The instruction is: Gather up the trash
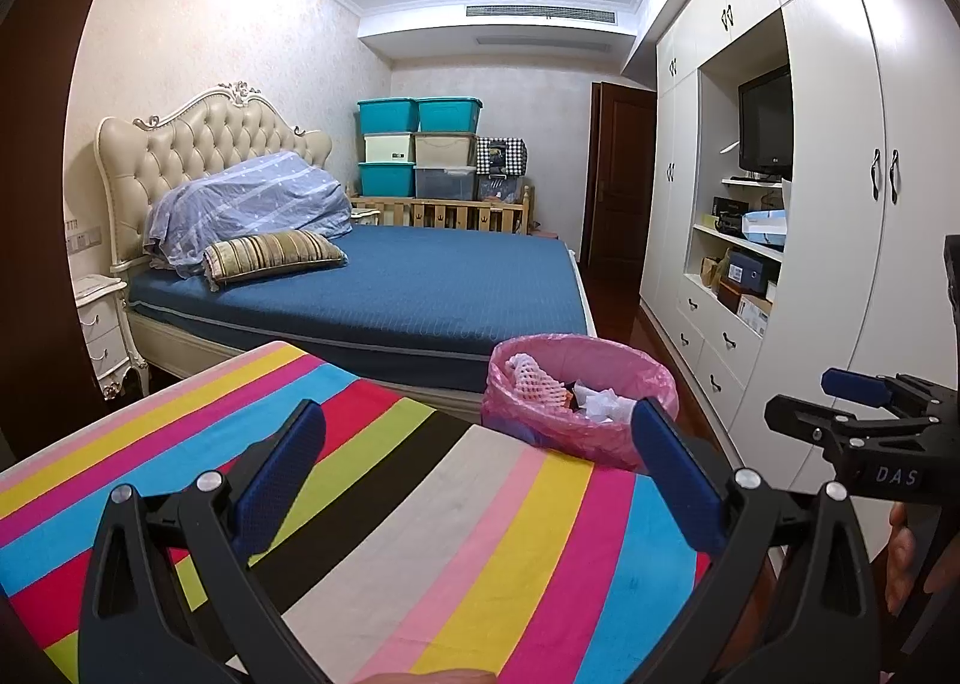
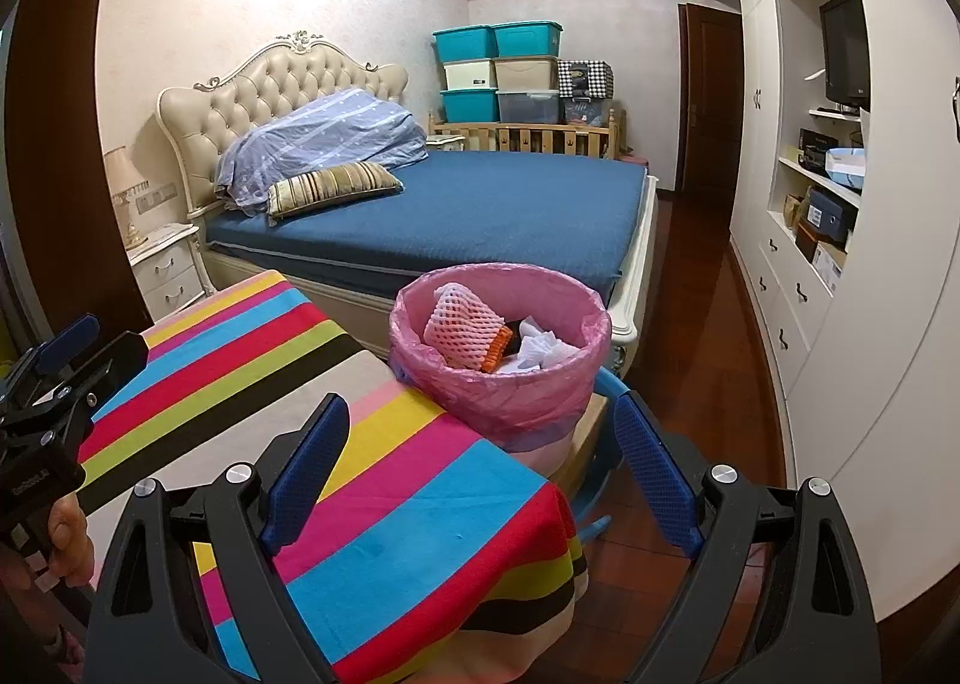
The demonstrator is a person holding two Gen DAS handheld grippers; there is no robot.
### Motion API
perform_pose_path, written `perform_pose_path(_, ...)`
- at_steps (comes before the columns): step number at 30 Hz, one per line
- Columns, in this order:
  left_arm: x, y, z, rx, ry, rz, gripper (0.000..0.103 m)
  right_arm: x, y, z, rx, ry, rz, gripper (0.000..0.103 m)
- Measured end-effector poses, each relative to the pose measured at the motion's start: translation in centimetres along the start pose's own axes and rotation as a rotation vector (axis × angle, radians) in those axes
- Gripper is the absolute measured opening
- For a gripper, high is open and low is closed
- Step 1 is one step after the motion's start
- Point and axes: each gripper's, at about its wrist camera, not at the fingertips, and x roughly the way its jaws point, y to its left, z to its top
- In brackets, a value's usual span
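a striped pillow (image 2: 333, 187) is lying on the blue bed (image 2: 480, 216); teal storage bins (image 2: 498, 41) are sitting stacked behind it, a television (image 1: 765, 123) standing in the wardrobe.

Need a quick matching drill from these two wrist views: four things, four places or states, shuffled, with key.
Things:
1. foam fruit net
2. striped cushion
3. teal storage bins
4. right gripper

Places or states:
A. stacked against the far wall
B. inside the pink-lined bin
C. open, nothing between the fingers
D. lying on the blue bed

Pairs: 1-B, 2-D, 3-A, 4-C
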Motion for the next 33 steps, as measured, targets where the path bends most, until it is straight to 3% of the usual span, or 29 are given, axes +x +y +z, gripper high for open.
perform_pose_path(33, 0.08, -0.12, -0.20, 0.013, 0.015, 0.001, 0.099, -0.45, -0.47, 0.05, 0.009, -0.007, -0.015, 0.085)
